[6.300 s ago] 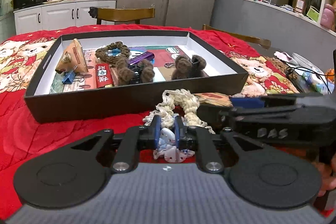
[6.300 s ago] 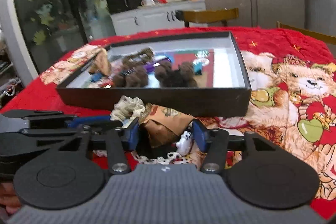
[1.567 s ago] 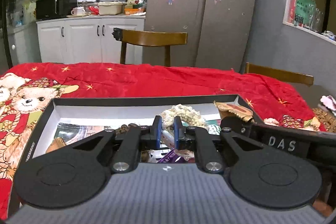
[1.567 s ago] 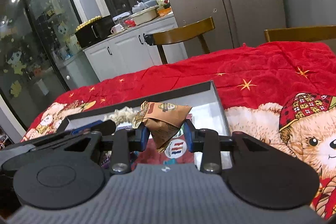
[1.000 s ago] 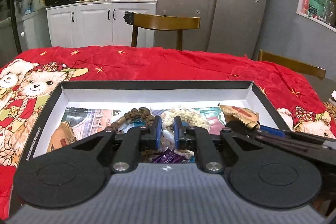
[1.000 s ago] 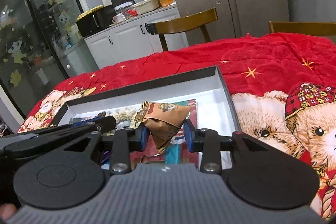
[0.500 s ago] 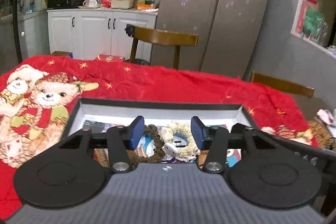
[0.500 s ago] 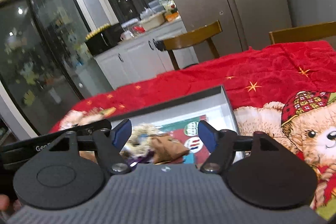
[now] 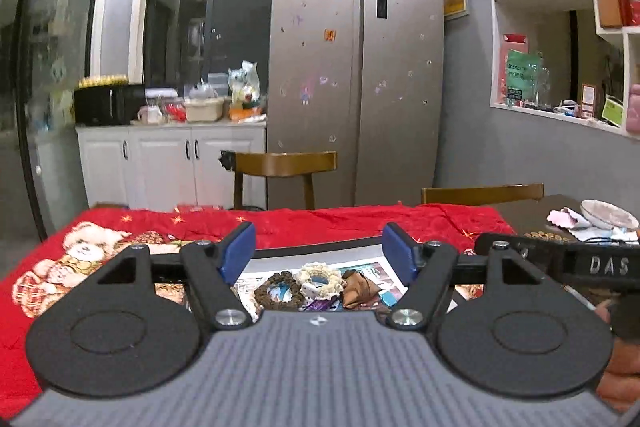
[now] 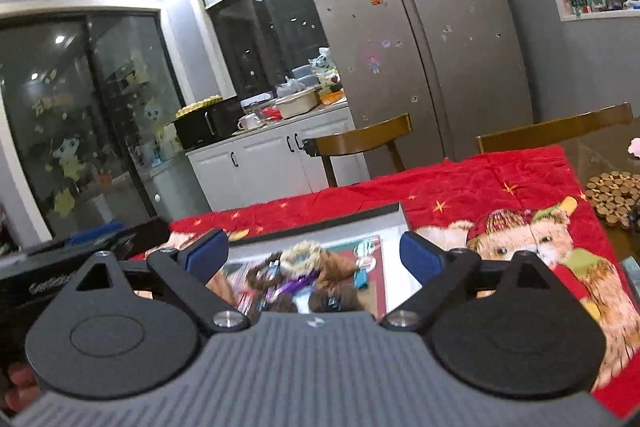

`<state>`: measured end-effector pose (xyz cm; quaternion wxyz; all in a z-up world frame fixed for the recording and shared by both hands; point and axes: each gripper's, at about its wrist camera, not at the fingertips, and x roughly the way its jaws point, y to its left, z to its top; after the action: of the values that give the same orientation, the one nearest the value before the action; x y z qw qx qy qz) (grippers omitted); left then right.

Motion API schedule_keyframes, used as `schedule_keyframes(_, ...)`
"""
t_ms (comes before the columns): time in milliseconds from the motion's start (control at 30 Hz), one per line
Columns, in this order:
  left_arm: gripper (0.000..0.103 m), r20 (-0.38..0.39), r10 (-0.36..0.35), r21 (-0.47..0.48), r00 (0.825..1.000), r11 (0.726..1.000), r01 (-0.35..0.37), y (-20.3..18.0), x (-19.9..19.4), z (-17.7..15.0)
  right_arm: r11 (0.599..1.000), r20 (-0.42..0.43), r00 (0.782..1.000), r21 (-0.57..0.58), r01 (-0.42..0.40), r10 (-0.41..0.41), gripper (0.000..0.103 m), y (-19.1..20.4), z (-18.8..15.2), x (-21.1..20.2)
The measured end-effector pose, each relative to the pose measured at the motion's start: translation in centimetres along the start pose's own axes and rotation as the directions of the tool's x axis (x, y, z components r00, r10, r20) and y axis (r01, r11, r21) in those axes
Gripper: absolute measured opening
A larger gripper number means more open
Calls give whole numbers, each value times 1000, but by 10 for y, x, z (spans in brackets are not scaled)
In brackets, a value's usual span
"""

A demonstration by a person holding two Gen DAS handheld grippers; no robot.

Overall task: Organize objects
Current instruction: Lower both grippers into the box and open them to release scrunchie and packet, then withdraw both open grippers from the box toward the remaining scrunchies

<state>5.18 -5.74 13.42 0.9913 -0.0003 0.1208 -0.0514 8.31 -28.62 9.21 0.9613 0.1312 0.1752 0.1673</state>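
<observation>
A shallow black box (image 9: pixel 320 251) with a white inside lies on the red bear-print cloth. In it lie a cream knitted scrunchie (image 9: pixel 320 277), a brown paper packet (image 9: pixel 357 287) and a brown bead loop (image 9: pixel 276 293). My left gripper (image 9: pixel 319 255) is open and empty, raised above and behind the box. My right gripper (image 10: pixel 314 253) is open and empty too, also held above the box (image 10: pixel 394 215). The scrunchie (image 10: pixel 302 254) and packet (image 10: pixel 338 267) show blurred between its fingers. The right gripper's body (image 9: pixel 580 265) shows at the left view's right edge.
Two wooden chairs (image 9: pixel 280 163) (image 9: pixel 480 193) stand behind the table. A fridge (image 9: pixel 356 75) and white cabinets (image 9: pixel 172 167) are further back. A dish and cloth (image 9: pixel 592 217) lie off the table's right side. A round wooden trivet (image 10: pixel 614 199) lies at the right.
Both grippers opened over the box and let go of the scrunchie and the packet, which now lie inside it. Both grippers have since lifted up and back with jaws wider.
</observation>
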Motion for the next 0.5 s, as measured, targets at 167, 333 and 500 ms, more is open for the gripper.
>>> schedule_keyframes(167,74,-58,-57,-18,997,998,56,-5,-6,-19,999,-20,1000,-37,-5,4,97,6,-18,-4)
schedule_keyframes(333,74,-85,-72,-31,994,997,70,1,7,-42,1000,-58,998,-18,0,-1,97,1,-37,6)
schedule_keyframes(500,74,-138,-70,-51,988,997,63,12,27,-63,1000,-94,995,-15,17,-18,97,-15,-57,19)
